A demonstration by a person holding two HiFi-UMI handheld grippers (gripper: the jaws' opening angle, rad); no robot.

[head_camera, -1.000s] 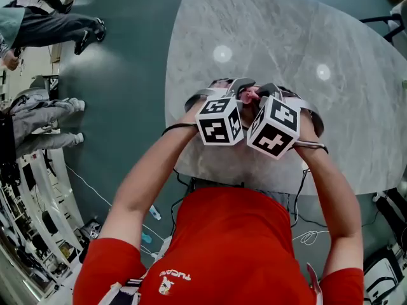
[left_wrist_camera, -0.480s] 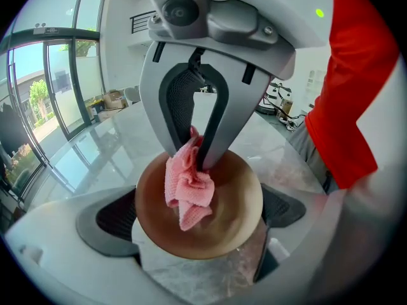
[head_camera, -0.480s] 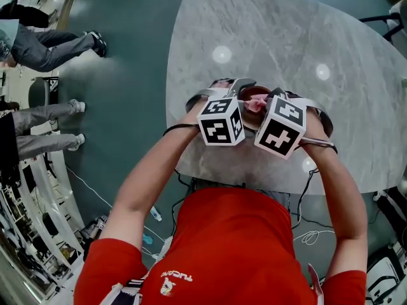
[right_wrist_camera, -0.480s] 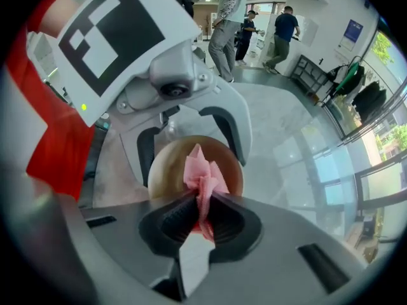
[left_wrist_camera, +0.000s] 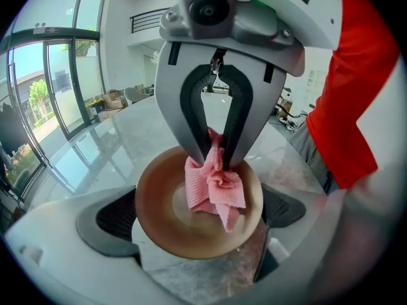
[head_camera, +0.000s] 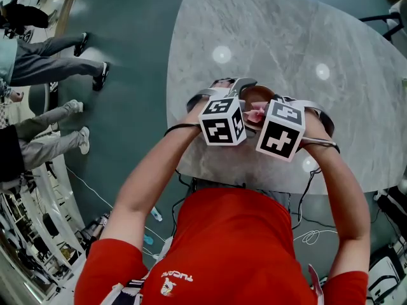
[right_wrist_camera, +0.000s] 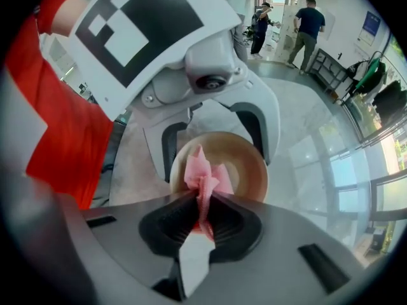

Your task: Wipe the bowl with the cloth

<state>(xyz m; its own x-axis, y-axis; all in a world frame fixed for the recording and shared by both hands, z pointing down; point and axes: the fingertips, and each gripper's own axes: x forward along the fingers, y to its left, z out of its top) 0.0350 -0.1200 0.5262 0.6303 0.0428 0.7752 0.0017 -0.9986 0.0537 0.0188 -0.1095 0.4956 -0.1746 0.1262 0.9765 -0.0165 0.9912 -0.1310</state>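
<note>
— Nearest entry?
— Left gripper [left_wrist_camera: 200, 216]: jaws clamped on either side of the brown bowl [left_wrist_camera: 159, 211]. Right gripper [right_wrist_camera: 202, 211]: pinched shut on the pink cloth [left_wrist_camera: 213, 186], which lies inside the bowl. In the head view the cubes [head_camera: 220, 121] hide most of this.
— Beyond?
— Table [head_camera: 286, 30]: edge at 6 o'clock, open marble toward 12 and 2.

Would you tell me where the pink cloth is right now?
In the left gripper view, the cloth is pinched in the right tool, inside the bowl that the left tool holds.
</note>
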